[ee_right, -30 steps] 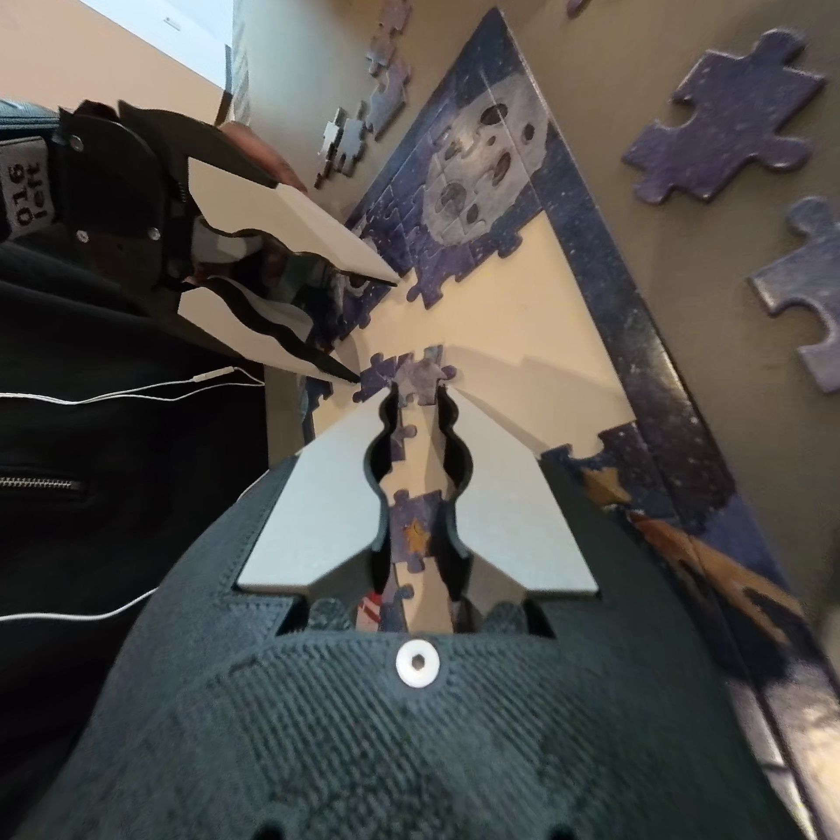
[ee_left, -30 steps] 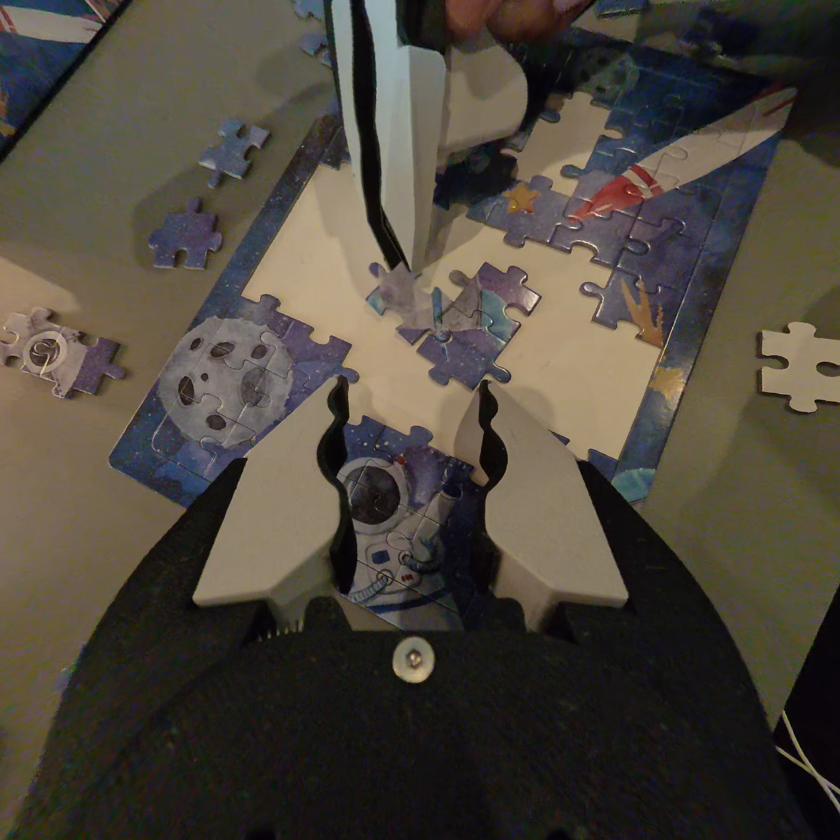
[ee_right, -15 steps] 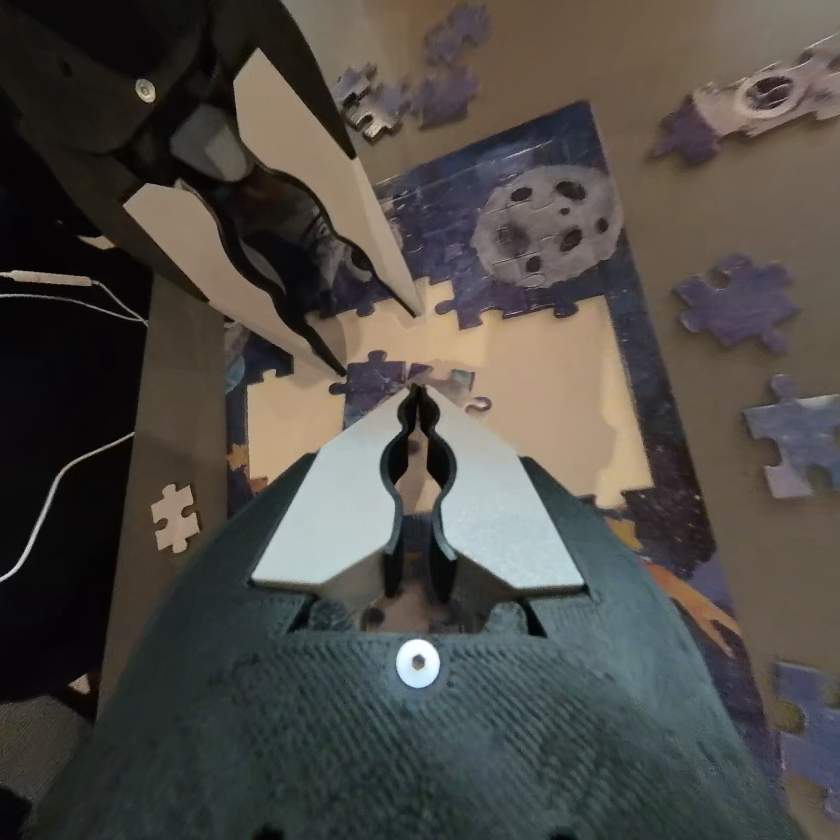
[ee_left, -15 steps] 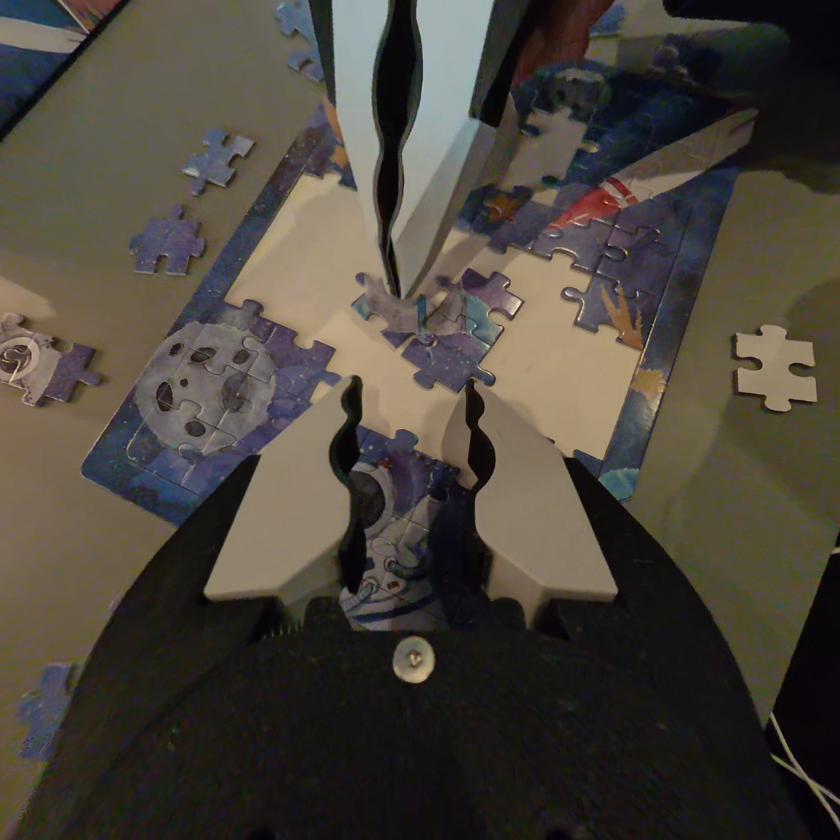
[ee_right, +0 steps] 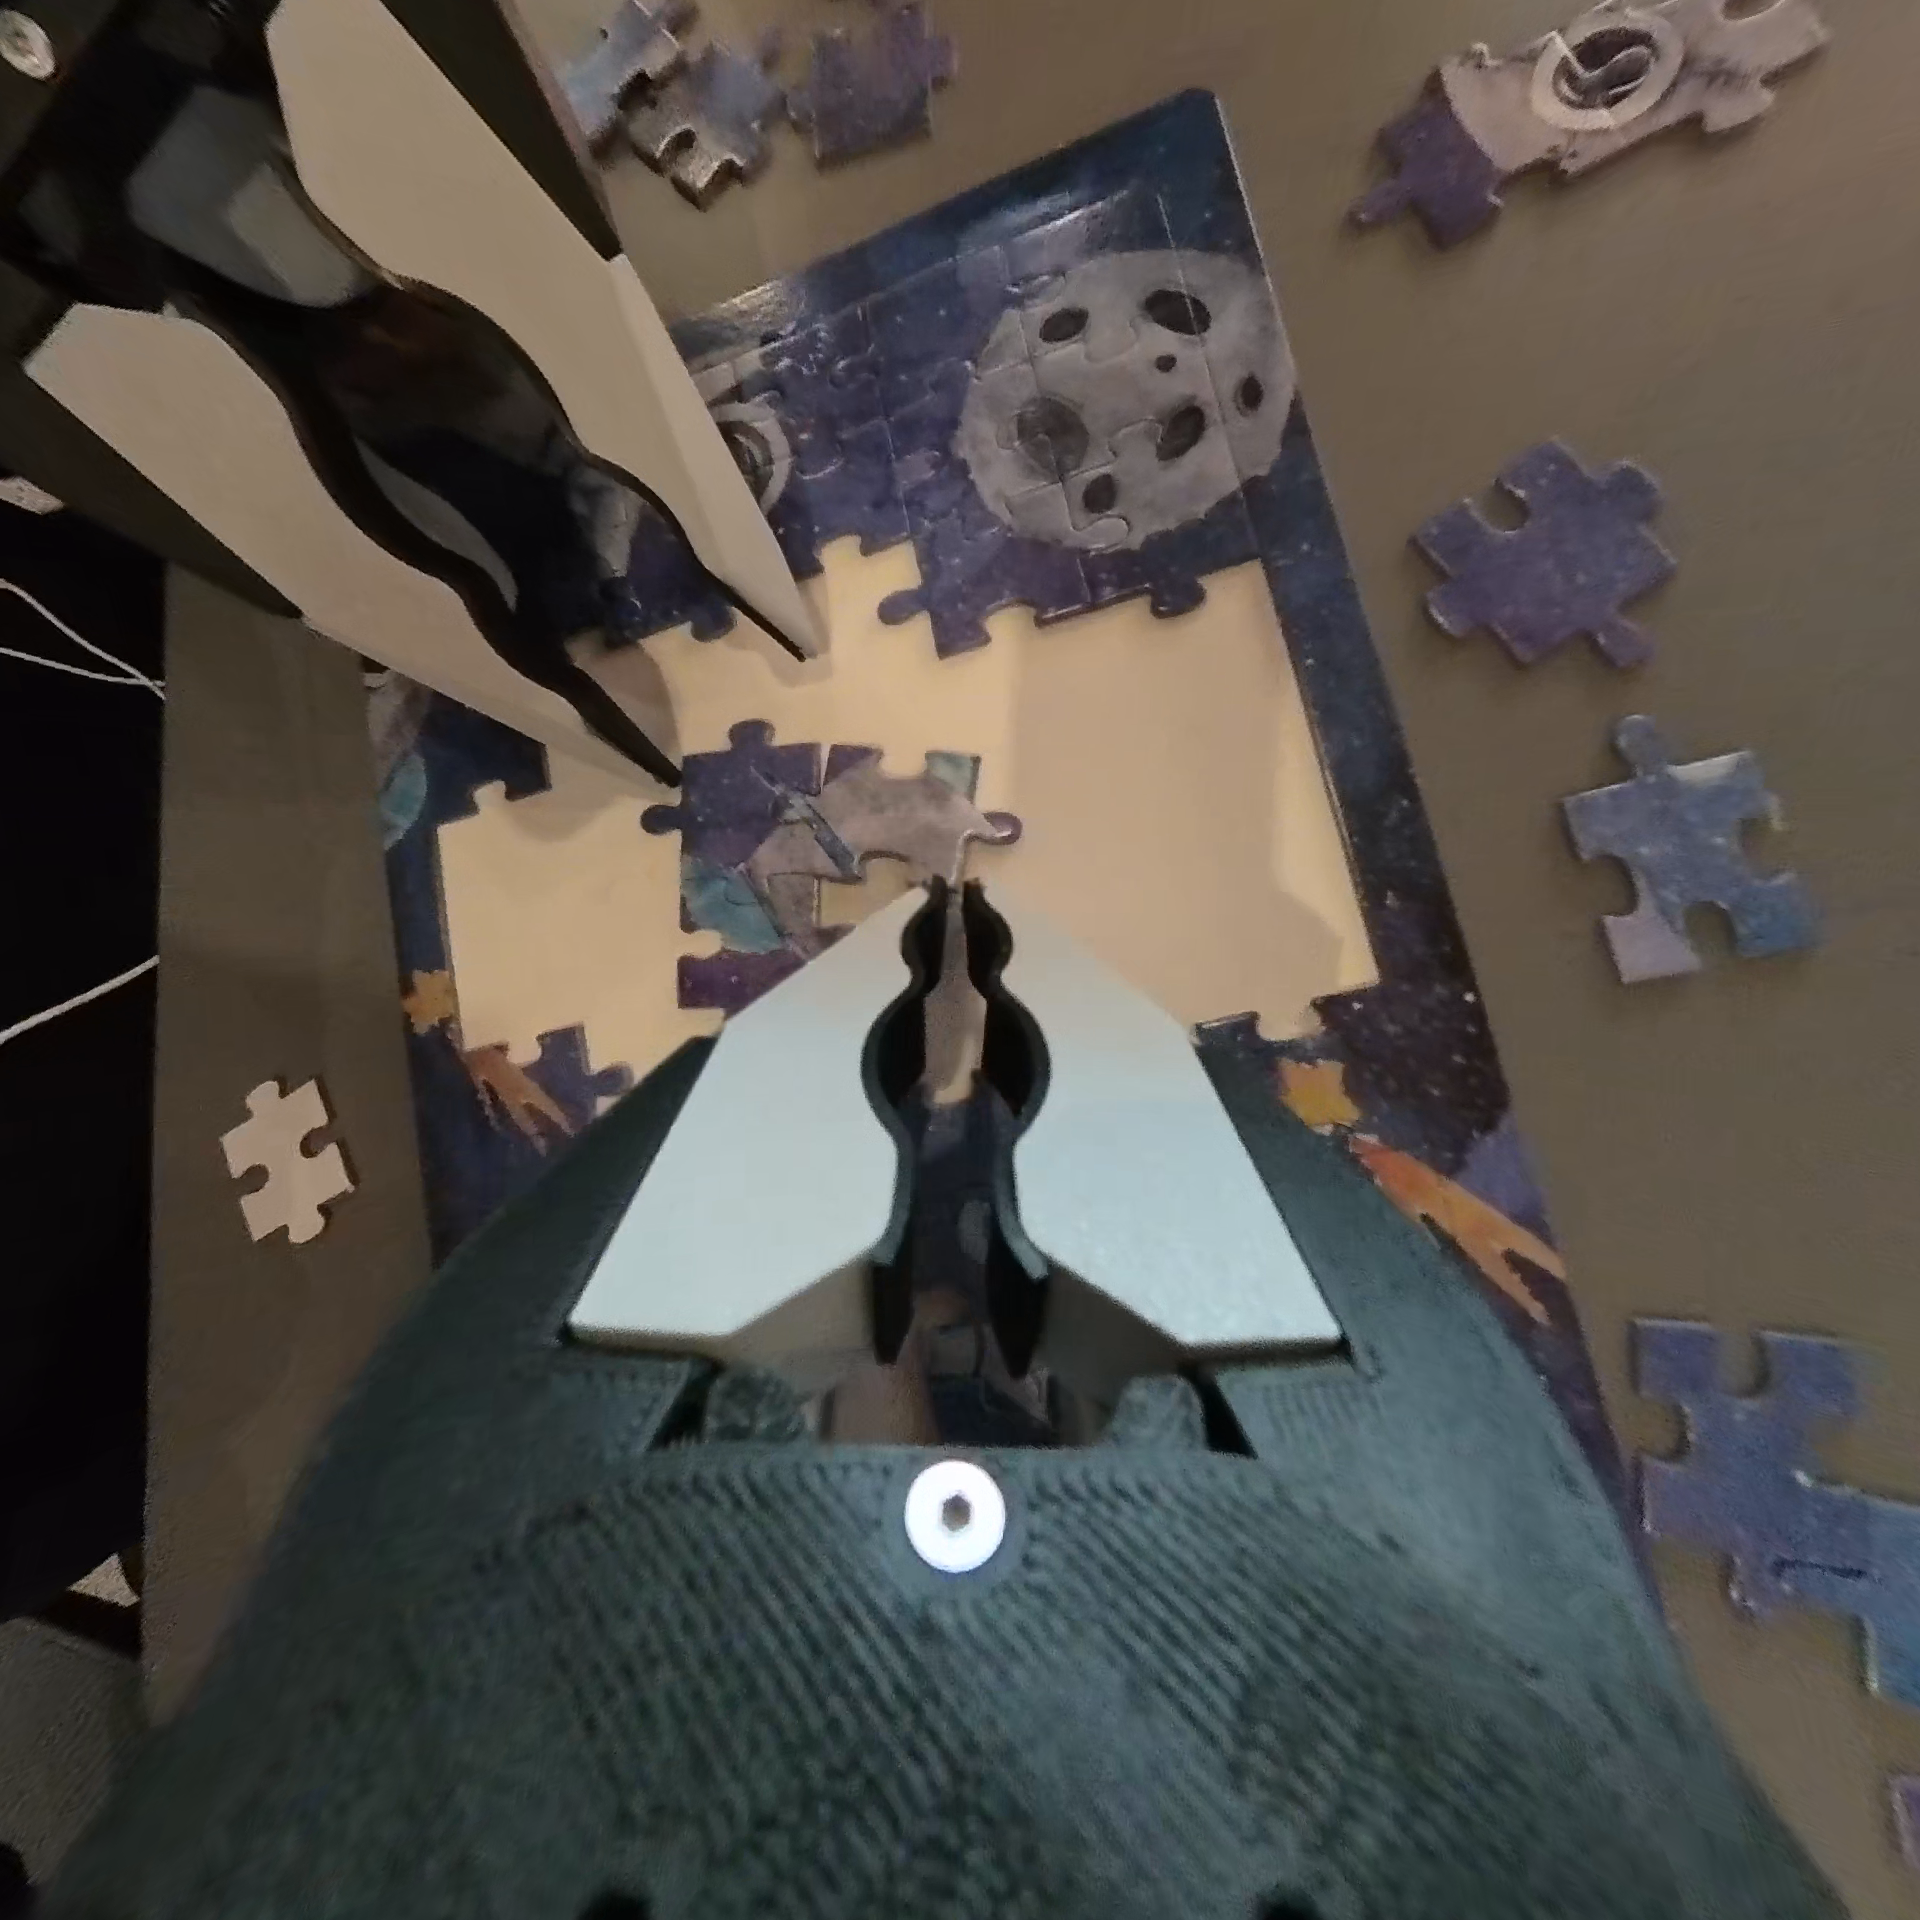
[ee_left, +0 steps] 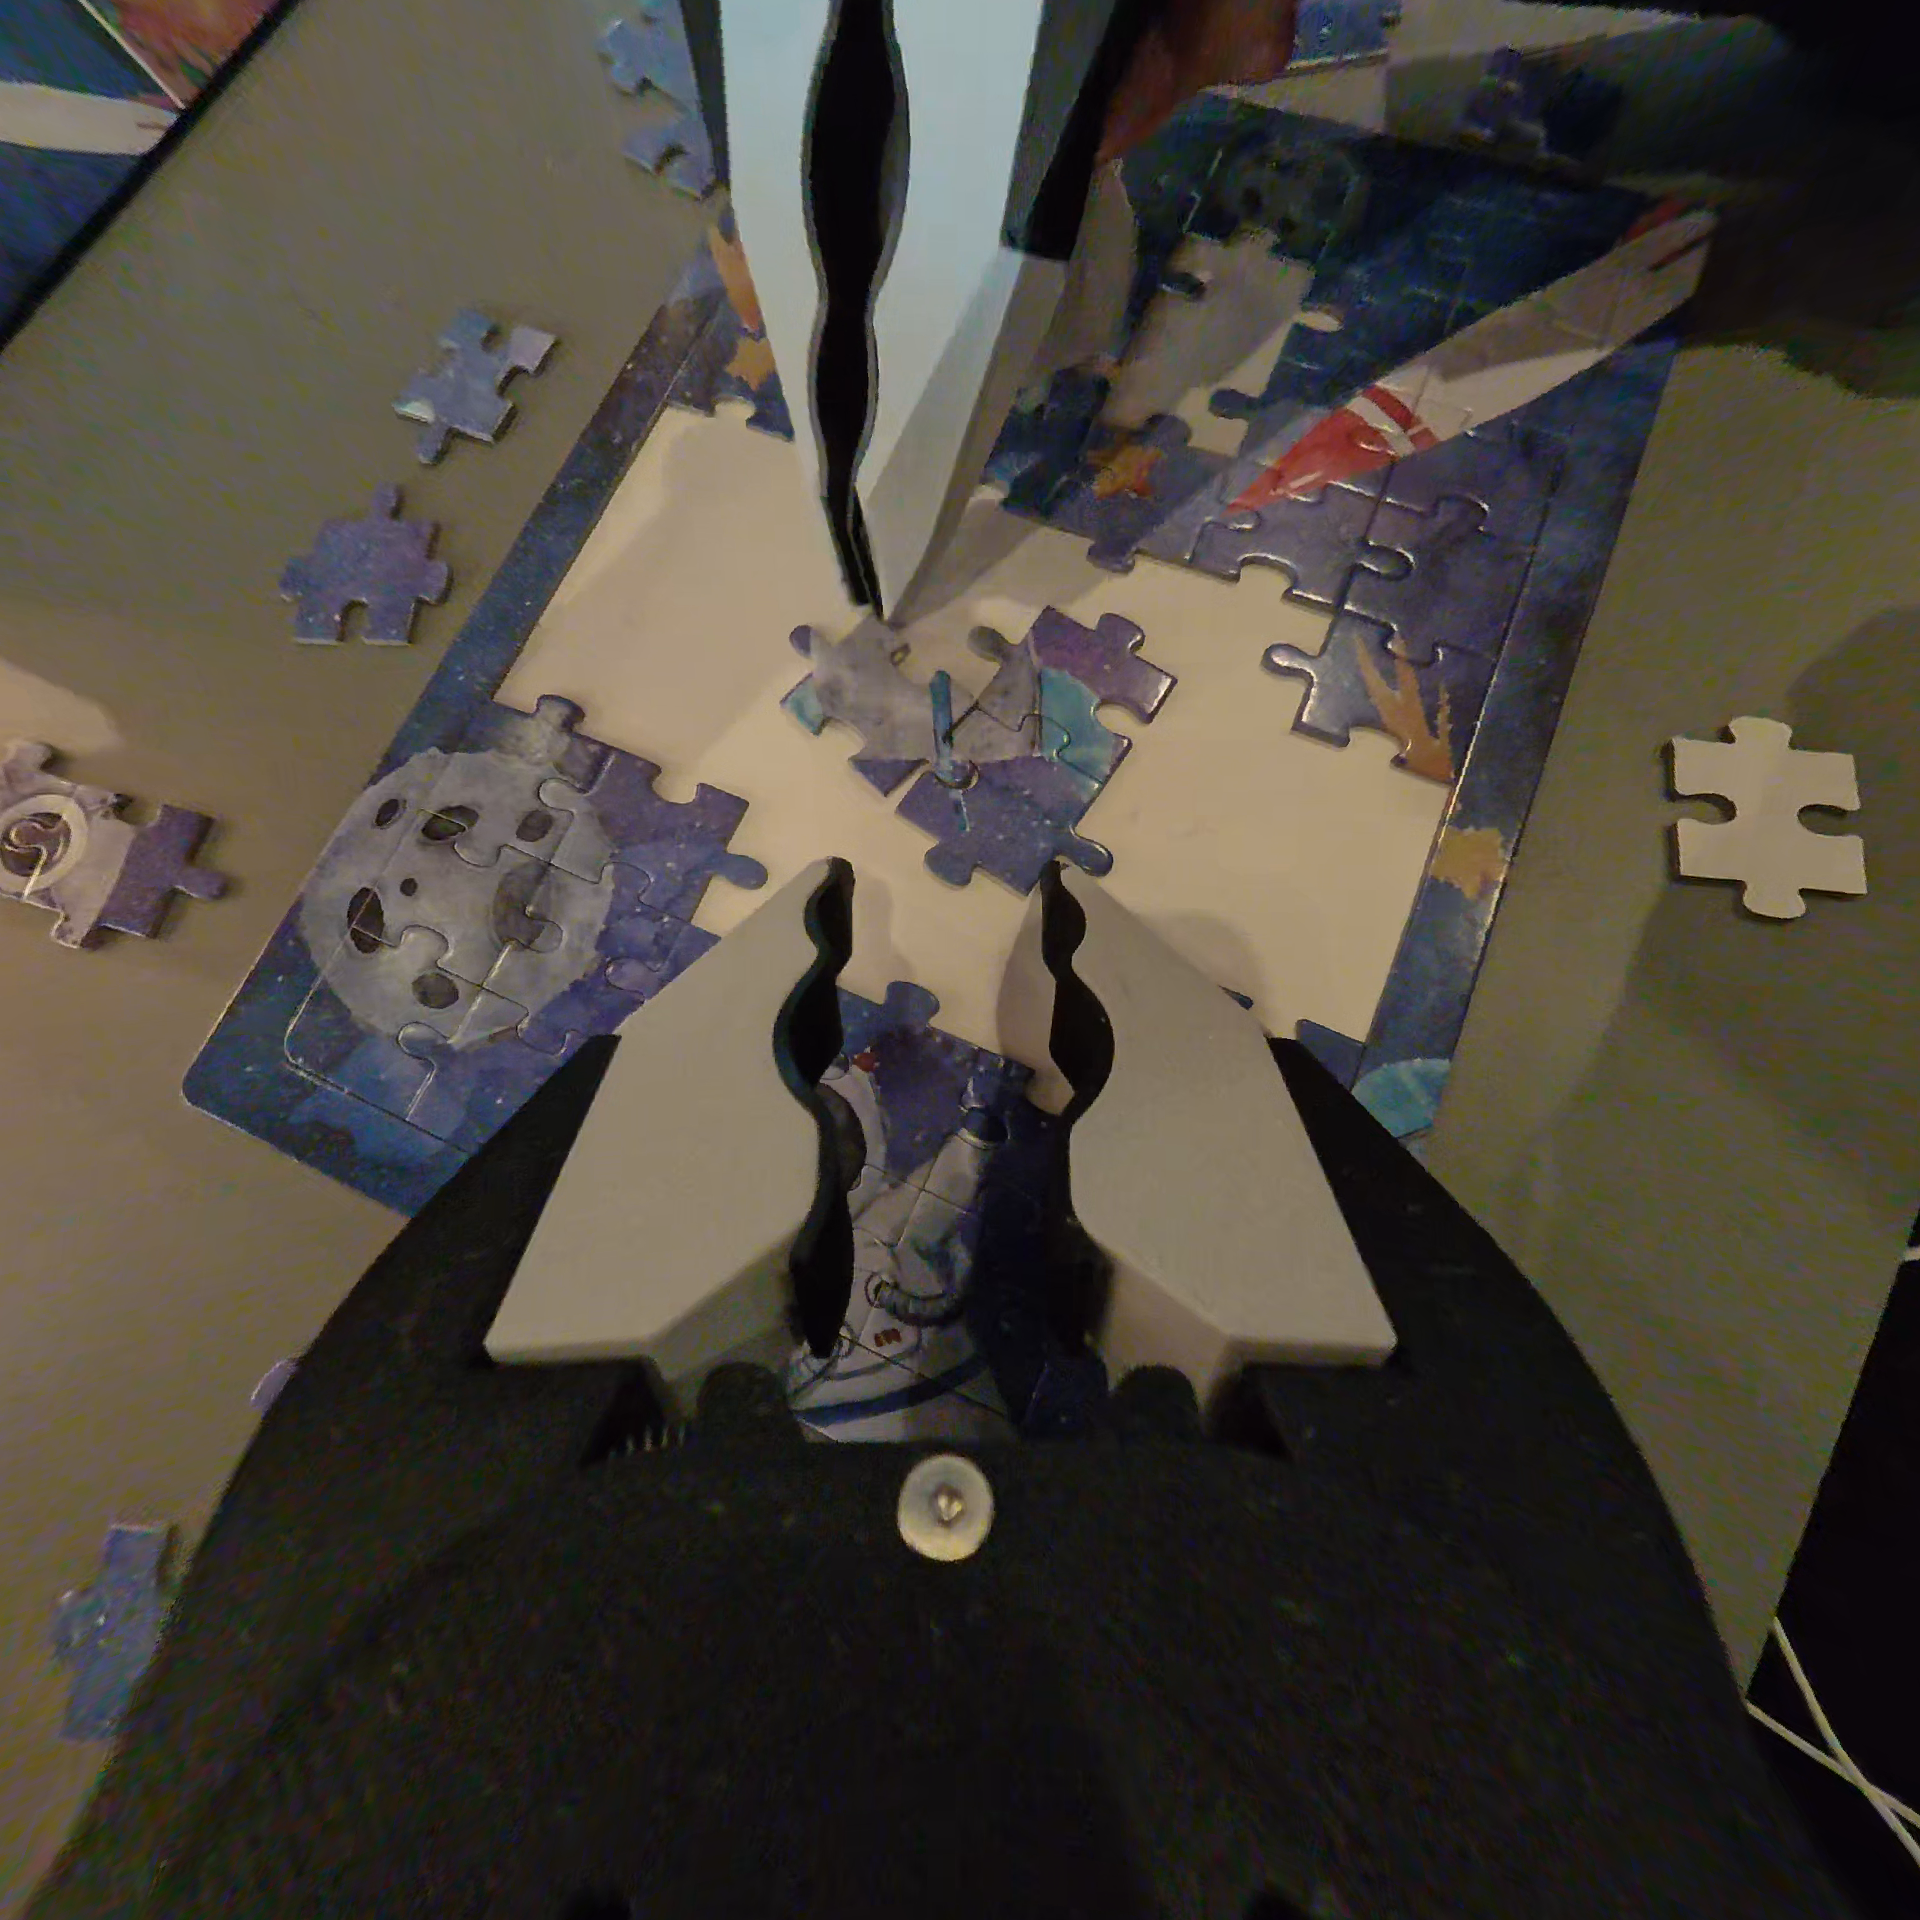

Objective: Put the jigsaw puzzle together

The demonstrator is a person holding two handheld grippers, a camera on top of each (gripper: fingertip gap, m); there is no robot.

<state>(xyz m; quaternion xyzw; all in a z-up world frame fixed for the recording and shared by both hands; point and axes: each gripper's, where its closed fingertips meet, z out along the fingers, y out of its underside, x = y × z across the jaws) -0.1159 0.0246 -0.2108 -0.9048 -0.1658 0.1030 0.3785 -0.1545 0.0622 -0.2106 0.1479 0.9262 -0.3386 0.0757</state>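
The puzzle (ee_left: 1496,582) looks about half done, its middle bare: the right gripper (ee_right: 951,883) pinches a grey piece's (ee_left: 862,691) edge there, the left gripper (ee_left: 940,883) wide, empty.

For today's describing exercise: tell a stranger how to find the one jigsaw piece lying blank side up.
Start at the puzzle tray with the half-built space picture on the grey table. Look just outside the tray's edge on the side nearest the orange comet, away from the moon. The white piece lies there alone on the table; every other loose piece shows blue or purple print.
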